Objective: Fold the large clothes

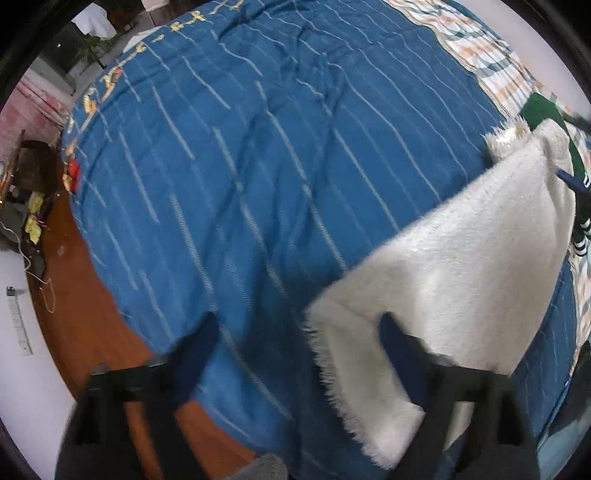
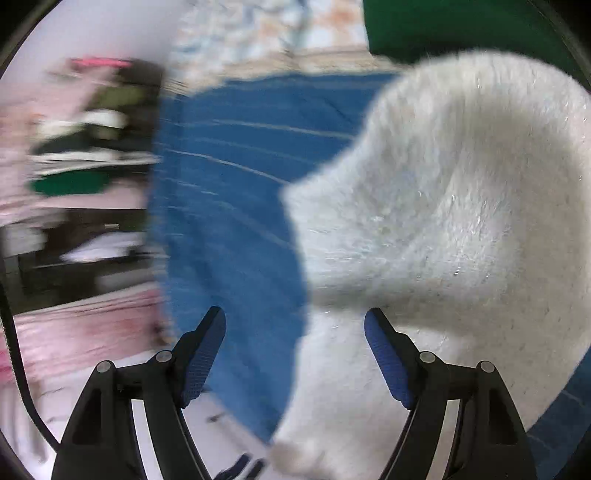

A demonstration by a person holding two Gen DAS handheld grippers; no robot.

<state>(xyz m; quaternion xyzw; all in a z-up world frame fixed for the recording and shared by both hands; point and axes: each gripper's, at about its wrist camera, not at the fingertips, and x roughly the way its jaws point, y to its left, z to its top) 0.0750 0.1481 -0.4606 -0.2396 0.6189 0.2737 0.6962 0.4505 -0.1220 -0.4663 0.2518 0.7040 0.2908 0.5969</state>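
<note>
A white fuzzy garment (image 1: 469, 254) lies flat on a blue striped bedspread (image 1: 258, 166), in the lower right of the left wrist view. My left gripper (image 1: 295, 332) is open above the garment's near left corner, its right finger (image 1: 399, 347) over the cloth. In the right wrist view the white garment (image 2: 443, 221) fills the right half, bulging up. My right gripper (image 2: 295, 328) is open at the garment's left edge, holding nothing. The view is blurred.
A green garment (image 1: 543, 110) lies beyond the white one, also in the right wrist view (image 2: 443, 26). A patterned sheet (image 1: 480, 48) borders the bedspread. Orange wooden floor (image 1: 81, 295) and a white wall lie left of the bed. Cluttered furniture (image 2: 85, 147) stands left.
</note>
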